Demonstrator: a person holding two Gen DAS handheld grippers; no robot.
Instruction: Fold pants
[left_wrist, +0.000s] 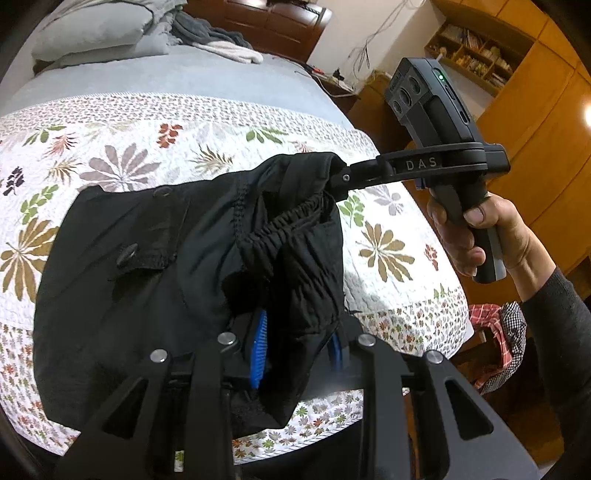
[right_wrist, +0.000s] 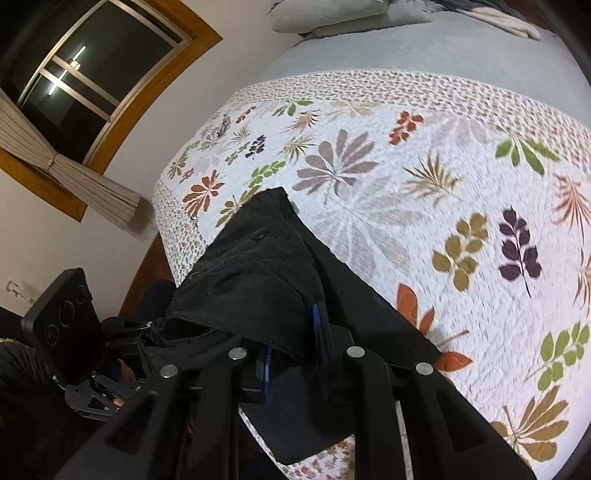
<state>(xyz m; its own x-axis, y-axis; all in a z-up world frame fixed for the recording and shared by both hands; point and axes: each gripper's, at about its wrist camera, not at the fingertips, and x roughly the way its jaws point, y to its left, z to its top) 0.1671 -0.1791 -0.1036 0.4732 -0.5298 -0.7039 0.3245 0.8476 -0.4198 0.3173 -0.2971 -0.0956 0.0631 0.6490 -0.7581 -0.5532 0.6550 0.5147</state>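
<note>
Black pants (left_wrist: 147, 277) hang bunched by the elastic waistband over the near edge of a leaf-print quilt (left_wrist: 110, 122). My left gripper (left_wrist: 297, 347) is shut on the waistband cloth, which sits between its blue pads (left_wrist: 258, 343). A hand (left_wrist: 465, 236) holds my right gripper (left_wrist: 338, 181), which pinches the far end of the waistband. In the right wrist view the pants (right_wrist: 258, 266) trail onto the quilt (right_wrist: 406, 184), with the right gripper (right_wrist: 291, 343) shut on their edge. The left gripper (right_wrist: 147, 330) grips the cloth at lower left.
Grey pillows (left_wrist: 99, 33) and rumpled bedding lie at the head of the bed. A wooden bookshelf (left_wrist: 476, 55) and cabinets stand to the right. Checkered cloth (left_wrist: 506, 339) lies beside the bed. A window (right_wrist: 92, 62) with a tied curtain is on the left wall.
</note>
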